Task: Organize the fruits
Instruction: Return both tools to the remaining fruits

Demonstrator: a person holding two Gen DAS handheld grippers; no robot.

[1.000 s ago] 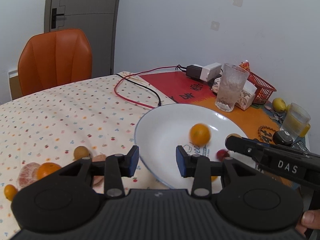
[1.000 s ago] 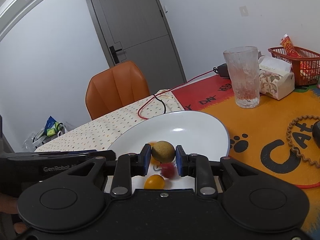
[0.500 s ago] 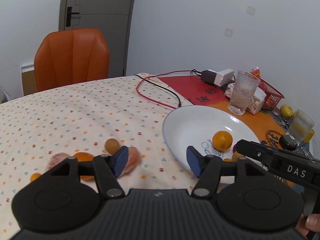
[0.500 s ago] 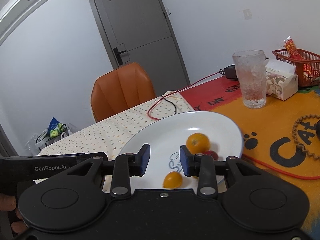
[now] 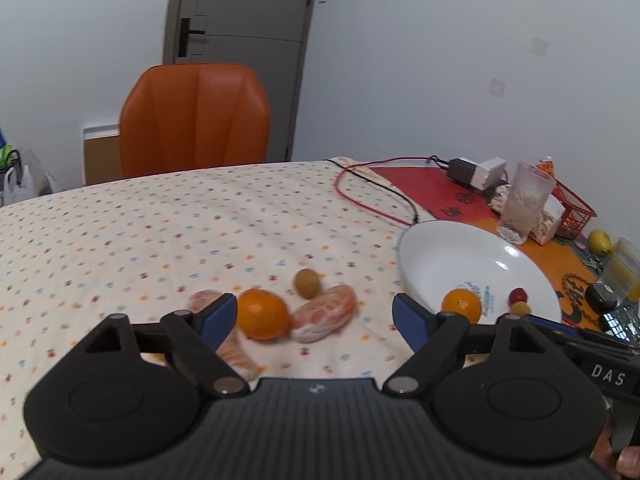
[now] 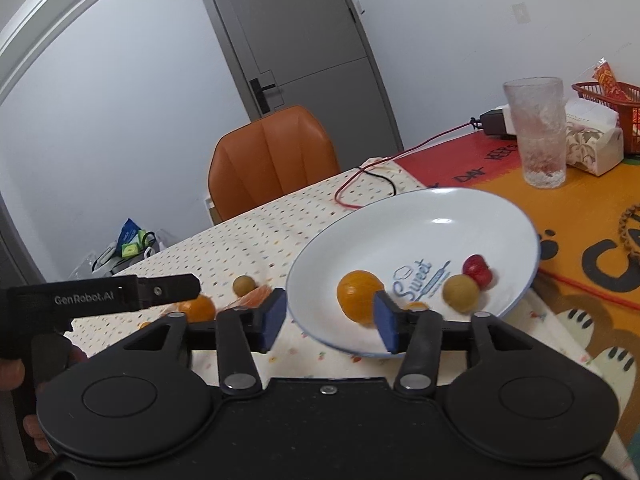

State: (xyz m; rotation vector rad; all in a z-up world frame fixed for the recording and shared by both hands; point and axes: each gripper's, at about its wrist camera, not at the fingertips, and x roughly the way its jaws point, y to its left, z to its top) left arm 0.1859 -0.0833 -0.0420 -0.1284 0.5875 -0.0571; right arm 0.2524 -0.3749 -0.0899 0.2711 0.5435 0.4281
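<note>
An orange [image 5: 262,313], a peeled segment [image 5: 325,312] and a small brown fruit [image 5: 307,282] lie on the cloth at lower centre, left of the plate [image 5: 440,240]. Fetching the next fruit seems underway; the orange must be straddled. The left gripper [image 5: 312,320] is spread wide, empty; the right gripper [image 6: 326,318] is parted, empty, at the plate's near rim.

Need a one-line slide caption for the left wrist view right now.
Open left claw above an orange and peeled segments on the tablecloth, plate at right.

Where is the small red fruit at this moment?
In the right wrist view, the red fruit lies on the white plate, on its right side, touching a round yellow-brown fruit.
</note>
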